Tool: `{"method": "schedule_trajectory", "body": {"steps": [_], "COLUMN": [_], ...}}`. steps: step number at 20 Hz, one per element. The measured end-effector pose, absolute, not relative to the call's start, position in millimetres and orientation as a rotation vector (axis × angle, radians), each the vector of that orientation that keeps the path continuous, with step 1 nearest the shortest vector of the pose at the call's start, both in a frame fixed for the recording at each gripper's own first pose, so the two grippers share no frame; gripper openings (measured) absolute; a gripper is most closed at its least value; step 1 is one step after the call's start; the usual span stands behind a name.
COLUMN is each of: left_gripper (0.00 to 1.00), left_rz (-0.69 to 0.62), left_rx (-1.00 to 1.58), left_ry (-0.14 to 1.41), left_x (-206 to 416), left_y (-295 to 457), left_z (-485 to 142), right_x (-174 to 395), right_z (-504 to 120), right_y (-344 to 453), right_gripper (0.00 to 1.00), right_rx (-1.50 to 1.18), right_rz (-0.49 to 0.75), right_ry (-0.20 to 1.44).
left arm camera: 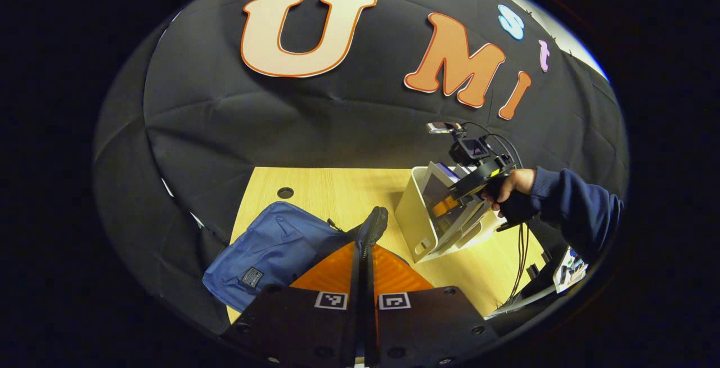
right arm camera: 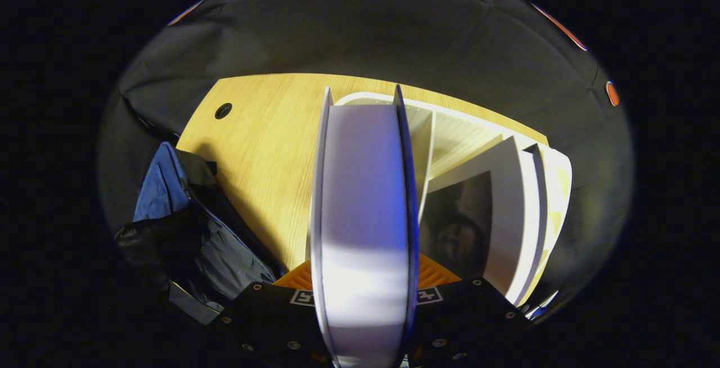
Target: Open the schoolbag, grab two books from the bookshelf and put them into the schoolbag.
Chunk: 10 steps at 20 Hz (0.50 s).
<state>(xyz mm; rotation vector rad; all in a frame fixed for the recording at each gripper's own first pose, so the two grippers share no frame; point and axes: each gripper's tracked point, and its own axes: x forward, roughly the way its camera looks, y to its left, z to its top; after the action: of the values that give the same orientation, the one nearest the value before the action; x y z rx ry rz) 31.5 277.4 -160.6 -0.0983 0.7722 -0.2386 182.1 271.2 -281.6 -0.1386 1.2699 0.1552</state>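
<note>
In the left gripper view the blue schoolbag (left arm camera: 270,250) lies on the wooden table, left of centre. My left gripper (left arm camera: 364,247) is shut on a black strap (left arm camera: 374,224) at the bag's upper edge and holds it up. To the right stands the white bookshelf (left arm camera: 413,216), where a hand holds my right gripper (left arm camera: 458,199) among the books. In the right gripper view my right gripper (right arm camera: 363,269) is shut on a book (right arm camera: 363,199), seen edge-on with pale pages. The schoolbag (right arm camera: 185,233) lies at the left and shows a dark lining.
Other books (right arm camera: 506,210) lean in the bookshelf (right arm camera: 444,131) to the right of the held one. The table (left arm camera: 337,188) has a round cable hole (left arm camera: 285,192) near its far left corner. A blue sleeve (left arm camera: 574,205) and black cables (left arm camera: 520,255) hang at the right.
</note>
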Motion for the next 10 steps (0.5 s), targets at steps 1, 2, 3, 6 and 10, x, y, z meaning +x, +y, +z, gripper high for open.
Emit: {"method": "schedule_trajectory", "body": {"steps": [1,2,3,6,10], "left_gripper": [0.06,0.06,0.06,0.06,0.06], "left_rz": [-0.242,-0.244,-0.245,-0.249,-0.246], "left_rx": [-0.097,-0.096,-0.096,-0.088,-0.078], "left_ry": [0.777,0.779,0.782,0.788,0.788], "left_x": [30.5,29.6,29.6,27.3,25.7], "left_y": [276.8,276.0,275.5,274.0,272.9], "left_z": [-160.8,-162.1,-162.8,-163.8,-162.4], "right_x": [181.7,180.3,179.6,174.1,155.0], "right_z": [-273.8,-265.3,-256.3,-226.3,-185.2], "right_y": [267.7,265.1,260.8,254.4,242.4], "right_gripper": [0.51,0.50,0.50,0.50,0.50], "right_rx": [-0.121,-0.102,-0.081,-0.016,0.012], "right_rz": [0.158,0.164,0.168,0.190,0.230], "right_ry": [1.254,1.240,1.224,1.175,1.086]}}
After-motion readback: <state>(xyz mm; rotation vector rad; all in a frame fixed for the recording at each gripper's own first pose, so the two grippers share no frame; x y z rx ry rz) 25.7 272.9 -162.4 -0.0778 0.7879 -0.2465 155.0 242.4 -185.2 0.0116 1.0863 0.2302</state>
